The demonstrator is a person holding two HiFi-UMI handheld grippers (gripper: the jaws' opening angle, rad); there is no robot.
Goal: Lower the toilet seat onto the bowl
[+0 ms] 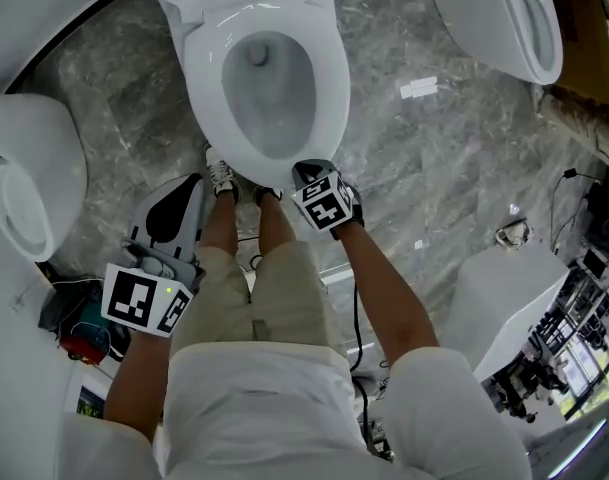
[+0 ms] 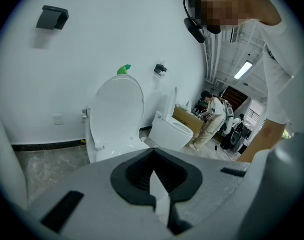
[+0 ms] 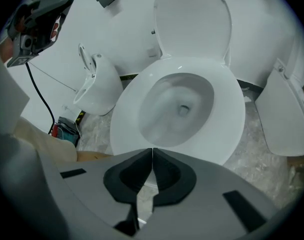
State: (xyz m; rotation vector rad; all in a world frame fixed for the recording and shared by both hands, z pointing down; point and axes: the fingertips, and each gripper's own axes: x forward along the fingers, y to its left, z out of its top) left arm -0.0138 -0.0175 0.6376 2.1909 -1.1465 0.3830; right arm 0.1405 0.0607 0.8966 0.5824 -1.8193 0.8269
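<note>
Light is bright, even and cool, with only faint shadows. Thin glare streaks lie on the toilet (image 3: 231,109) rim beyond the fingers (image 3: 123,180) of the right gripper (image 3: 152,153). Up and right of the left gripper (image 2: 152,153), a ceiling strip light (image 2: 242,70) glows. Both gripper views bow outward and go dark at the corners, and the near fingers look soft.

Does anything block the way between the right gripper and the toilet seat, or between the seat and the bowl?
Nothing visible does. The right gripper, jaws shut and empty, is at the front edge of the seat, which already seems to lie flat on the bowl; only the lid stands up.
</note>
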